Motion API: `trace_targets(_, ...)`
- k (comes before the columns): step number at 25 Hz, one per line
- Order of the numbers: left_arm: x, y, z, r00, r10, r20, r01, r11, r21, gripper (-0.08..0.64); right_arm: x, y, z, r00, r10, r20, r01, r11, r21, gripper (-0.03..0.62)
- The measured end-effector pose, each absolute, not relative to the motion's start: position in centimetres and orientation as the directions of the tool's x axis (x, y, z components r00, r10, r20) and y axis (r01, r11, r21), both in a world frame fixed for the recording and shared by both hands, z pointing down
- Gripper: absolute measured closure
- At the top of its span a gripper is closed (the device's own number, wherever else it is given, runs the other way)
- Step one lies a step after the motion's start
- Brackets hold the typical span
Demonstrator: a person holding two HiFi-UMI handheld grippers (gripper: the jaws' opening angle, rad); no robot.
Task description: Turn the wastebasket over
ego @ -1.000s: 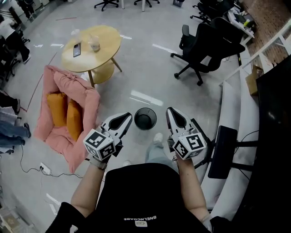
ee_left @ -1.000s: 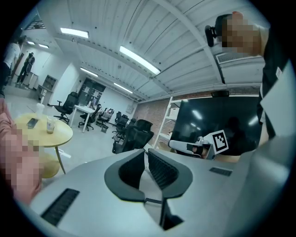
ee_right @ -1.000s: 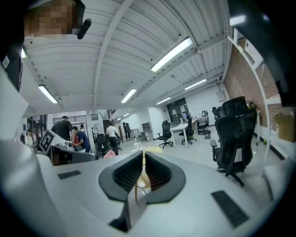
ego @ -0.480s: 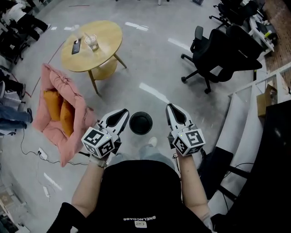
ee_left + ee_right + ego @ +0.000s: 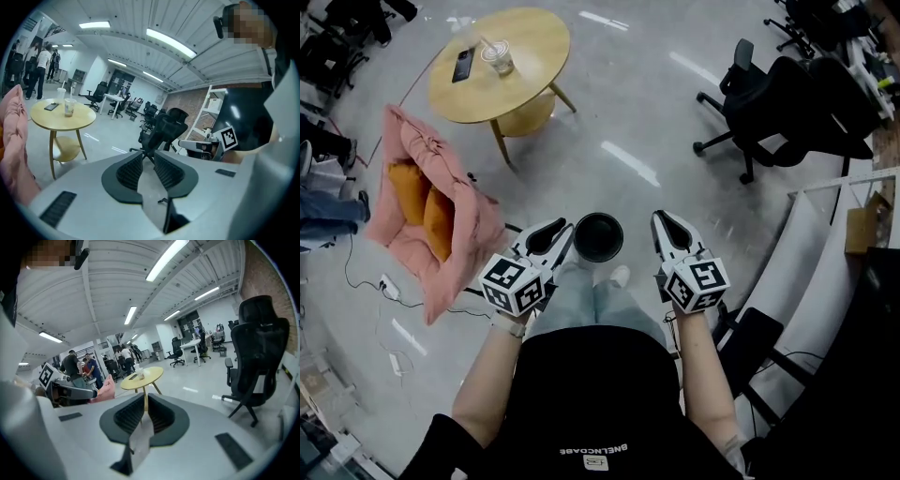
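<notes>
The wastebasket (image 5: 598, 236) is a round black bin standing upright on the grey floor, mouth up, just beyond the person's knees. My left gripper (image 5: 558, 232) hovers close to its left rim. Its jaws have just been opening; a small gap shows between them in the left gripper view (image 5: 149, 157), with nothing in it. My right gripper (image 5: 666, 225) is a short way to the right of the bin, apart from it, and its jaws are shut and empty (image 5: 144, 401). Neither gripper view shows the bin.
A round wooden table (image 5: 502, 61) with a phone and a cup stands at the far left. A pink floor seat (image 5: 441, 220) with orange cushions lies left of my left gripper. Black office chairs (image 5: 787, 103) stand at the far right, a white rail (image 5: 797, 244) nearer.
Both grippers have come down and forward, and now flank the wastebasket. The left jaws have parted a little. The bin has not moved on the floor.
</notes>
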State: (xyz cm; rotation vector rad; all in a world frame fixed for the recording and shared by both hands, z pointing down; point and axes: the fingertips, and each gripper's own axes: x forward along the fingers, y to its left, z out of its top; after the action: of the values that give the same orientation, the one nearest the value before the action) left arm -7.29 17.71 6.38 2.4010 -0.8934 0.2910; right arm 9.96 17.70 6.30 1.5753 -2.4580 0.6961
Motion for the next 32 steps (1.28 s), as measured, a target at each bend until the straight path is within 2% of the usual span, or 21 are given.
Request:
trace_targets(7, -8.1, 14.8, 13.3, 0.776, -0.408, 0.480, -0.618, -0.644, 0.451, 0.447, 9.1, 16.3, 12.6, -0.379, -0.784, 0.491, -0.920, 0.260, -0.294, 0.570)
trace_targets(11, -8.4, 14.6, 18.2, 0.785, -0.313, 0.535, -0.588, -0.648, 0.484, 0.443, 9.0, 16.6, 17.3, -0.341, -0.743, 0.575, -0.931, 0.186, -0.313, 0.524)
trace_targets(15, -8.9, 14.5, 24.9, 0.772, -0.227, 0.594, -0.582, -0.629, 0.516, 0.415, 9.0, 16.7, 23.0, -0.315, -0.695, 0.647, -0.942, 0.143, -0.305, 0.511)
trace_targets(26, -11.9, 17.0, 44.0, 0.702, -0.066, 0.709, -0.626, -0.532, 0.570, 0.377, 8.0, 19.9, 42.4, -0.316, -0.479, 0.819, -0.944, 0.072, -0.322, 0.446)
trace_targets(32, -12.3, 17.7, 53.4, 0.665, -0.009, 0.746, -0.643, -0.514, 0.567, 0.357, 8.1, 21.3, 52.8, -0.309, -0.371, 0.876, -0.948, 0.043, -0.317, 0.437)
